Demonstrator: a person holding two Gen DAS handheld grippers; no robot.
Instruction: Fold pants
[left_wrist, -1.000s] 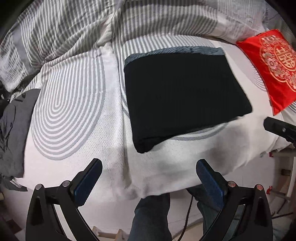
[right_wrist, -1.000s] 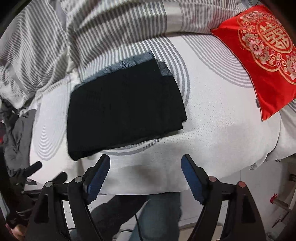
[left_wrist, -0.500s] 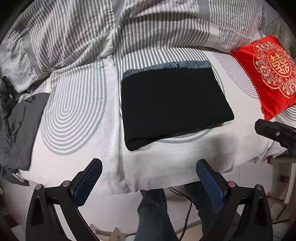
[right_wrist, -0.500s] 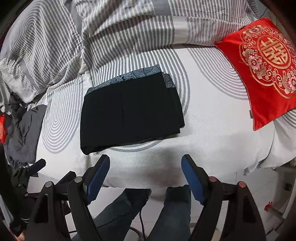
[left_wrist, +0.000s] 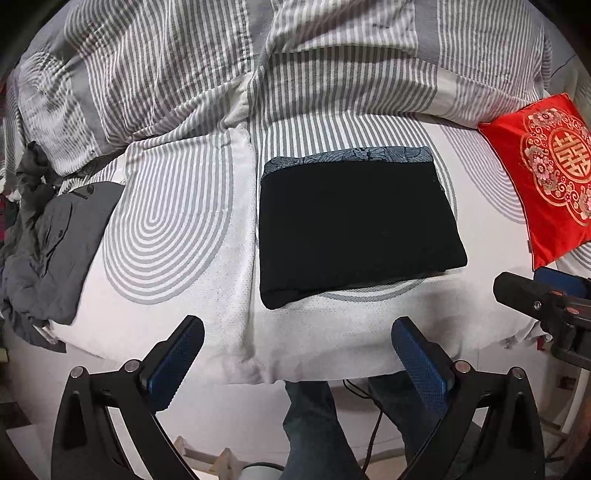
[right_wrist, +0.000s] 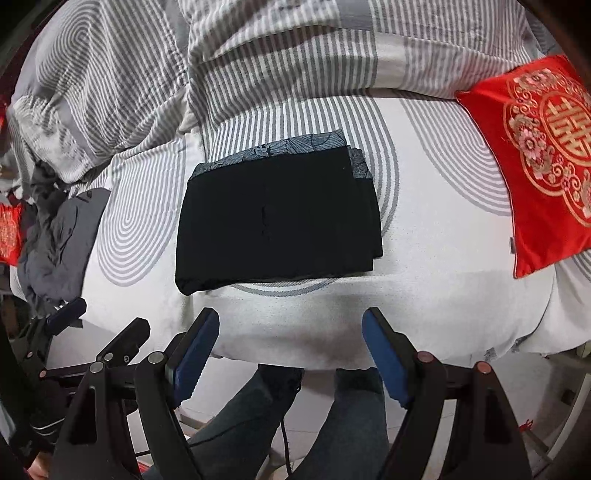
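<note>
The bed (left_wrist: 177, 229) is big, with a striped blanket (left_wrist: 221, 66) at its far edge. A red pillow (left_wrist: 546, 173) lies at the right edge. The pants (left_wrist: 354, 225) lie folded flat near the front edge, in the middle. The left gripper (left_wrist: 295, 354) and right gripper (right_wrist: 291, 347) hang wide open, holding nothing. The fold looks done, so keep both off the neat stack.
</note>
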